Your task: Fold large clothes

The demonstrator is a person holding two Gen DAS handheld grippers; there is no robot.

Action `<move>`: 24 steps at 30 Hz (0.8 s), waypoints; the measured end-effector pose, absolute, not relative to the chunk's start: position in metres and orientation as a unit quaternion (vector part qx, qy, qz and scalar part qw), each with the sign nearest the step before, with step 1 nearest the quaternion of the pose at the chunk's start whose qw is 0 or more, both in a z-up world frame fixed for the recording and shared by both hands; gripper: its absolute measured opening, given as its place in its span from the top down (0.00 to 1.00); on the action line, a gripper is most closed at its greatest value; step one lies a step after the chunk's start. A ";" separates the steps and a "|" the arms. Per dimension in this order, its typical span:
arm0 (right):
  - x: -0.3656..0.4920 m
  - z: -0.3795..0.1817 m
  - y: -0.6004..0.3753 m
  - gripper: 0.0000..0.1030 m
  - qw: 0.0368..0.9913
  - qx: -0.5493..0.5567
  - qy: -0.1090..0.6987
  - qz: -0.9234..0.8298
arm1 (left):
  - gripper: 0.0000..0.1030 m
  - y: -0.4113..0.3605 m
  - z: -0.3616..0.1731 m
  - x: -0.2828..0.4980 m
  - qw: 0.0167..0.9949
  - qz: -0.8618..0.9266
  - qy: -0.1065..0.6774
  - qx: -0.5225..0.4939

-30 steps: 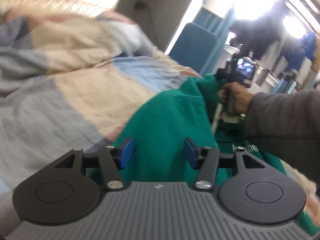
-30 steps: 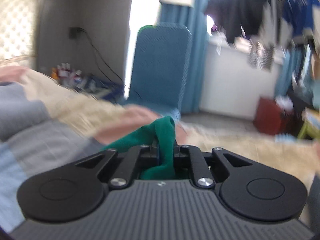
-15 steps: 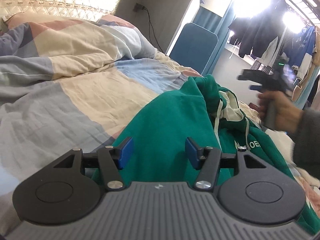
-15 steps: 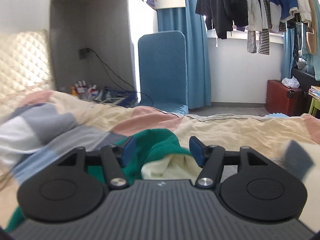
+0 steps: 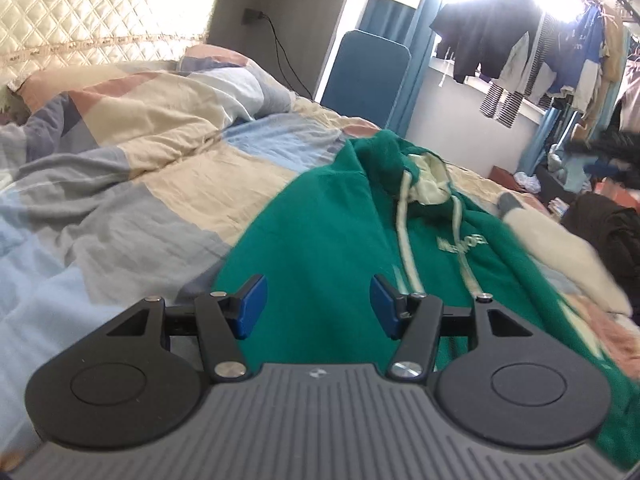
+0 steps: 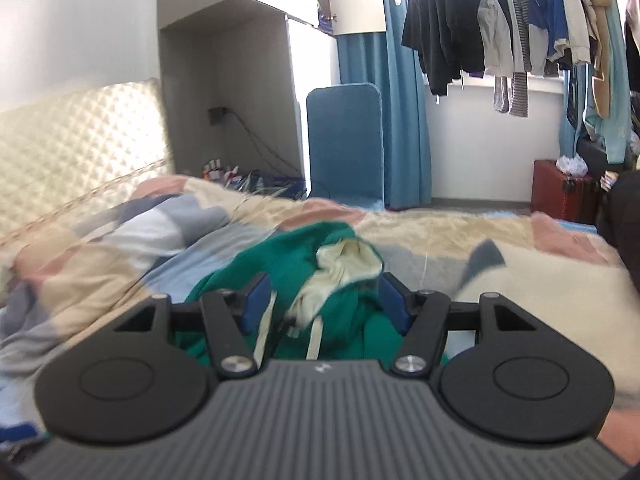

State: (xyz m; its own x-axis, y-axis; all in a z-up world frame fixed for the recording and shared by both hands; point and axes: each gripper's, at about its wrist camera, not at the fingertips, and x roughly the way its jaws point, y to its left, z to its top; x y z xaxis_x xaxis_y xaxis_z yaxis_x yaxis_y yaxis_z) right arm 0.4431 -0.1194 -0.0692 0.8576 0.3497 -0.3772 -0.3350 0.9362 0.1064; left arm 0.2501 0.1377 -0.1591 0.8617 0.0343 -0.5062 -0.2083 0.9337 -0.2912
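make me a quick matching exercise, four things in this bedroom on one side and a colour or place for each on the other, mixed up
Things:
1. pullover hoodie
2. hood lining
3. quilted padded headboard
4. tall upholstered chair

Colour or place:
A. blue, standing beyond the bed's far side
B. green, spread on the patchwork duvet
C. pale cream fabric inside the green hood
D. cream, on the wall behind the pillows

Pairs: 1-B, 2-C, 3-D, 4-A
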 end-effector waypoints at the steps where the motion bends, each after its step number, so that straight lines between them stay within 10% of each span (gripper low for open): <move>1: 0.430 -0.069 -0.125 0.40 0.962 0.016 0.210 0.176 | 0.39 0.136 -0.156 0.242 0.947 0.063 0.260 -0.175; 24: 0.341 -0.189 -0.232 0.24 0.894 0.110 0.429 0.071 | 0.29 0.091 -0.176 0.218 0.923 -0.011 0.344 -0.174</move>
